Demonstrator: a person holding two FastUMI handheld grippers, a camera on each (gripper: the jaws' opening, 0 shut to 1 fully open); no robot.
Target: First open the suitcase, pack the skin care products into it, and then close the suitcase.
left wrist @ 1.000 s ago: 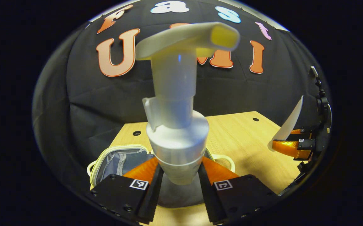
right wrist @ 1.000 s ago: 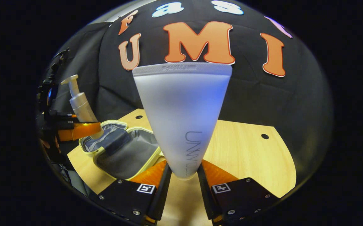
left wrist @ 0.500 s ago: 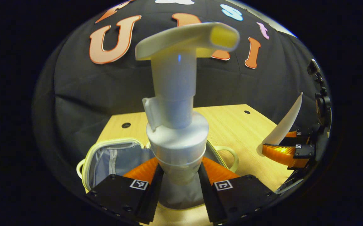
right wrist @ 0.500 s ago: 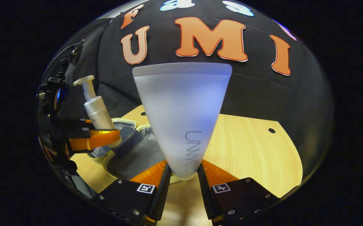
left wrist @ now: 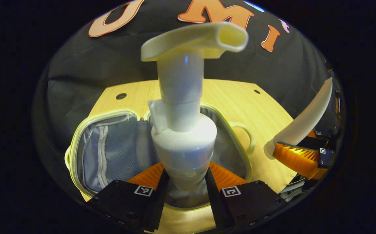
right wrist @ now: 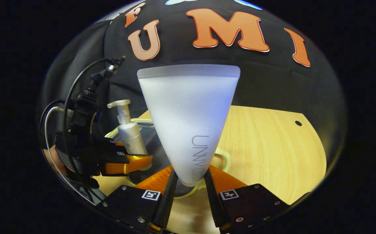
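In the left gripper view my left gripper (left wrist: 184, 182) is shut on a white pump bottle (left wrist: 183, 107), held upright above the open suitcase (left wrist: 77, 130), a small pale yellow case with grey lining lying flat on the table. In the right gripper view my right gripper (right wrist: 189, 182) is shut on a white squeeze tube (right wrist: 189, 110), crimped end up, over the case's handle (right wrist: 223, 157). The tube (left wrist: 300, 125) and right gripper (left wrist: 300, 156) hang right of the case. The bottle (right wrist: 129, 133) and left gripper (right wrist: 126, 164) hover above the case.
A light wooden table (right wrist: 266, 146) with small round holes (left wrist: 121, 96) carries the case, with bare wood to the right and behind it. Black cloth (left wrist: 77, 71) closes off the back. A cable (right wrist: 77, 81) loops off the left gripper's body.
Both grippers have moved in toward the open case and tipped downward. The bottle now hangs right over the case, and the tube has come closer to its handle side.
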